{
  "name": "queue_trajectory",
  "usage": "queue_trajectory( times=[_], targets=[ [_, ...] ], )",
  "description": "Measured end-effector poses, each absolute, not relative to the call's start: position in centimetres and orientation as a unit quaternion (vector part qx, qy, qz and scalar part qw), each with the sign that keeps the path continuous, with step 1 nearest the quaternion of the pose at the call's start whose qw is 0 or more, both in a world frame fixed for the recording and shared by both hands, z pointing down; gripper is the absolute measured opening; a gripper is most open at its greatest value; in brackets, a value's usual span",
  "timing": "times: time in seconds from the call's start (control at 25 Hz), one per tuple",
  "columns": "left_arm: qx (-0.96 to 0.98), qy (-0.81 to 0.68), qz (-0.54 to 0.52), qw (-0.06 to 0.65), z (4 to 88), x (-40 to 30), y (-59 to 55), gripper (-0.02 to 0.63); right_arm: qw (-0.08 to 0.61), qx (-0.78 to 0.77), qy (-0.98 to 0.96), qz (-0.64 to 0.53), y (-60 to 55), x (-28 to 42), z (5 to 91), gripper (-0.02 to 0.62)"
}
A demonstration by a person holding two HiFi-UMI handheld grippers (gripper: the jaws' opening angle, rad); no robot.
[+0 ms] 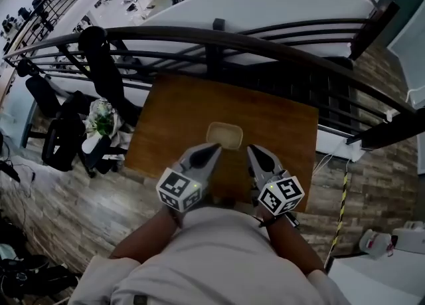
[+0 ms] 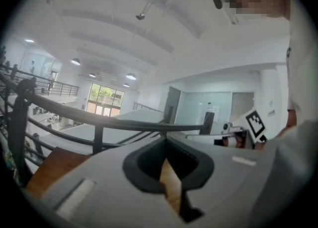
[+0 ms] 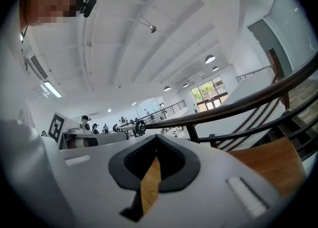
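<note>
Left gripper [image 1: 214,147] and right gripper [image 1: 252,150] are pale grey, their fingers [image 2: 99,182] lined with black pads [image 2: 134,175]; each bears a cube [image 1: 179,191] of black-and-white square markers. Just ahead of the fingers lies a beige tray [image 1: 224,135] on a warm brown, wood-grained table [image 1: 179,117]. Beyond the fingers runs a dark railing [image 1: 279,49]; the floor [image 1: 86,197] to their left shows grey-brown planks. The shirt [image 1: 219,250] behind them is white

Light grey, tapering left gripper [image 1: 211,147] and right gripper [image 1: 254,151], lined black inside; white cubes [image 1: 179,189] with black square markers at near ends. Pale short-sleeved top [image 1: 219,250].
</note>
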State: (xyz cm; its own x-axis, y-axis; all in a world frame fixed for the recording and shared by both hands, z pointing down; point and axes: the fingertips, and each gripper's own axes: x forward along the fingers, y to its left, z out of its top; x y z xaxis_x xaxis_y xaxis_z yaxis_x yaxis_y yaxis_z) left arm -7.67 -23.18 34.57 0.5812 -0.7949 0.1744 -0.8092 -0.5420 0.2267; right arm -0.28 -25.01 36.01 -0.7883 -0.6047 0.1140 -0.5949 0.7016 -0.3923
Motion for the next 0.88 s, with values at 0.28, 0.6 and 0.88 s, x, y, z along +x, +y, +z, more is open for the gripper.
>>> queue_trajectory(
  times=[0.28,0.6,0.88],
  targets=[
    [0.891,-0.425,0.036,0.157,36.1,-5.6,-27.0,0.003,0.008,-0.344,0.910,-0.230,-27.8,1.0,37.6,0.006],
    [0.900,-0.397,0.058,0.174,39.0,-5.8,-30.3,0.003,-0.013,-0.360,0.895,-0.263,-30.0,0.5,40.9,0.012],
    [0.902,-0.378,0.074,0.196,42.7,-6.7,-32.3,0.003,-0.032,-0.375,0.877,-0.299,-31.1,-0.3,45.3,0.041]
  ],
)
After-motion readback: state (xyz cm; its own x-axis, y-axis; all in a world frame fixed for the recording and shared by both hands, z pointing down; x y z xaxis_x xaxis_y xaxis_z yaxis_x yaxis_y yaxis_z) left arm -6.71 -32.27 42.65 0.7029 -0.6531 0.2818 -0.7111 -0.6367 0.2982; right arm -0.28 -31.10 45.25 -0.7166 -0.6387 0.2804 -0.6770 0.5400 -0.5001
